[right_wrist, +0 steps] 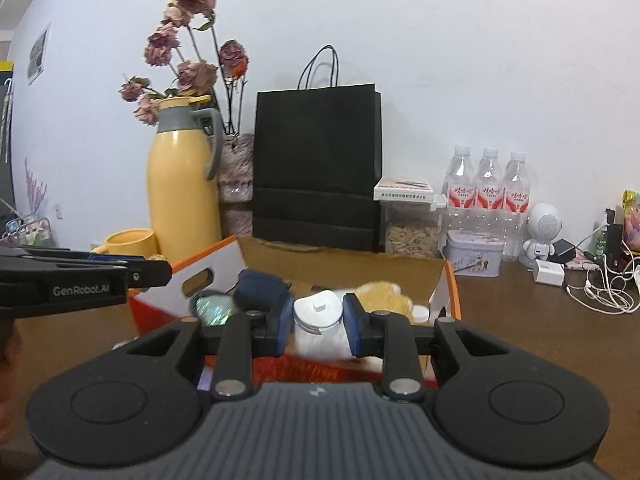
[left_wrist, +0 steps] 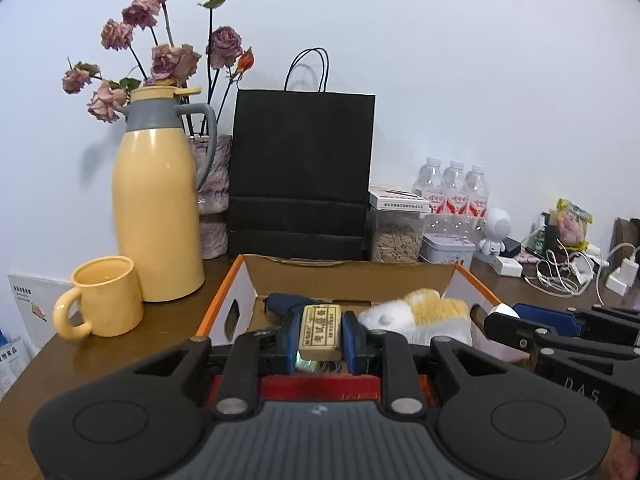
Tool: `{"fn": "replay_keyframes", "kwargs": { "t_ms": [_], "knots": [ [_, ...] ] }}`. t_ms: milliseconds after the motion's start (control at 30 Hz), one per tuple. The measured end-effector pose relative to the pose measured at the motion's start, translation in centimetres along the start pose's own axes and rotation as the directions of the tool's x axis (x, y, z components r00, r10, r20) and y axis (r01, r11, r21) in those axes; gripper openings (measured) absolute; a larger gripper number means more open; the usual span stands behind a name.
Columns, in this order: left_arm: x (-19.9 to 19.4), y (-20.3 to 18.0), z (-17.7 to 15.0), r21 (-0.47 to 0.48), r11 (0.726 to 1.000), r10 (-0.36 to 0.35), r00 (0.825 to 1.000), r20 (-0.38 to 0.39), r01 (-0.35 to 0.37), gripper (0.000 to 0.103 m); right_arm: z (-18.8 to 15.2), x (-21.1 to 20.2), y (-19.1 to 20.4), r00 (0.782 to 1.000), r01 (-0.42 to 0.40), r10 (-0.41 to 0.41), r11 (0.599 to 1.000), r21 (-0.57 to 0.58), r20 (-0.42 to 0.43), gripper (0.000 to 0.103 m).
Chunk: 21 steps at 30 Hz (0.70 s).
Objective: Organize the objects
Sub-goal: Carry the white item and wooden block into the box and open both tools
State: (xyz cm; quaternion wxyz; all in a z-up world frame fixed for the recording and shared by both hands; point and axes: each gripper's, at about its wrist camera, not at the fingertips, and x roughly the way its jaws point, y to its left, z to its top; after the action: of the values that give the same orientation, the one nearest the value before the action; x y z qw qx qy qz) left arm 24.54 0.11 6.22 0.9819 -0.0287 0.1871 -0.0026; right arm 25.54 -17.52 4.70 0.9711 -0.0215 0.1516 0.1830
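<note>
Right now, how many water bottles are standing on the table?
3. The water bottles stand side by side against the wall, right of the black bag. More could be hidden behind it.

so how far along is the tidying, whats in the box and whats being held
Done: the cardboard box already holds a plush toy and a dark blue item. In hand: the left gripper is shut on a cream eraser, and the right gripper is shut on a small white container, both above the box. Left: cables and chargers lie loose on the table.
</note>
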Motion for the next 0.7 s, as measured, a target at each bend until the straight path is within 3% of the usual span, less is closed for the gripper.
{"fn": "replay_keyframes", "kwargs": {
  "t_ms": [333, 700],
  "knots": [
    [5.5, -0.4, 2.2, -0.024, 0.997, 0.068, 0.998, -0.001, -0.068, 0.021, 1.6, 5.2, -1.4, 1.000, 0.020, -0.020, 1.000, 0.016, -0.005, 0.028],
    [9.7, -0.6, 2.7, 0.006, 0.997, 0.076, 0.997, -0.020, -0.076, 0.021, 1.8, 9.5, -2.6, 0.999, 0.018, -0.016, 0.999, 0.036, -0.050, 0.028]
  ]
}}
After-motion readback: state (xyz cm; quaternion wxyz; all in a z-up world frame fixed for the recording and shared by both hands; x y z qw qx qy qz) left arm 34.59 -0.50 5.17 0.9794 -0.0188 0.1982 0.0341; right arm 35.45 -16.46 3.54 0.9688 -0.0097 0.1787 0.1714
